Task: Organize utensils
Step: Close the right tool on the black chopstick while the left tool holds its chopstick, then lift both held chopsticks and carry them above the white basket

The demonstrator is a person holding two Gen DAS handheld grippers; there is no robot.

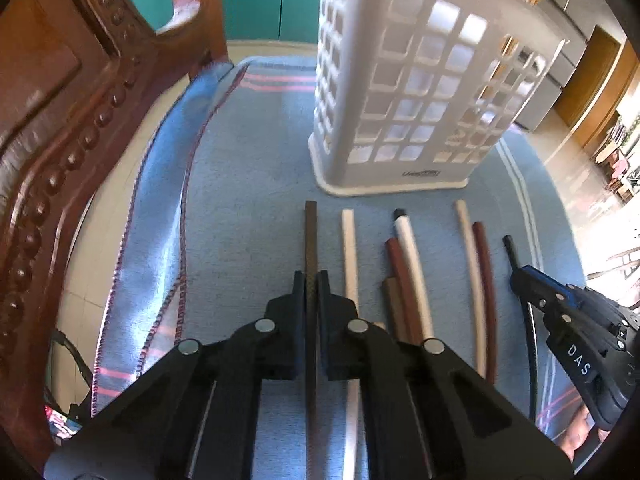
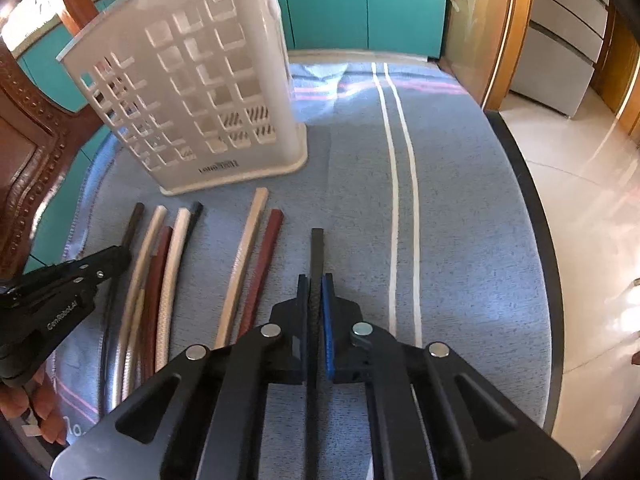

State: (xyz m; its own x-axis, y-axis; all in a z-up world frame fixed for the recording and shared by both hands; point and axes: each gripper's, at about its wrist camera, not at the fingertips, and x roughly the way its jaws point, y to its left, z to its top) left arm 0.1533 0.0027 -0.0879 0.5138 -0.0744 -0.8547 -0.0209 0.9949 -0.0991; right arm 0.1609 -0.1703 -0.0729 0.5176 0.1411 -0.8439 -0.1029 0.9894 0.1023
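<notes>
Several utensil handles lie side by side on a blue cloth (image 1: 248, 168) in front of a white perforated holder (image 1: 404, 92), also seen in the right wrist view (image 2: 200, 96). My left gripper (image 1: 311, 280) is shut on a dark brown handle (image 1: 311, 232), the leftmost one. A cream handle (image 1: 349, 252) lies just right of it. My right gripper (image 2: 316, 284) is shut on a black handle (image 2: 317, 252), the rightmost one; this gripper also shows in the left wrist view (image 1: 516, 276). Between them lie red-brown (image 2: 262, 264), beige (image 2: 244, 256) and white (image 2: 174, 272) handles.
A carved wooden chair back (image 1: 60, 128) rises at the left edge of the table. The round table's dark rim (image 2: 532, 216) curves on the right, with shiny floor beyond. Teal cabinets (image 2: 360, 0) stand behind. White stripes (image 2: 400, 184) run down the cloth right of my right gripper.
</notes>
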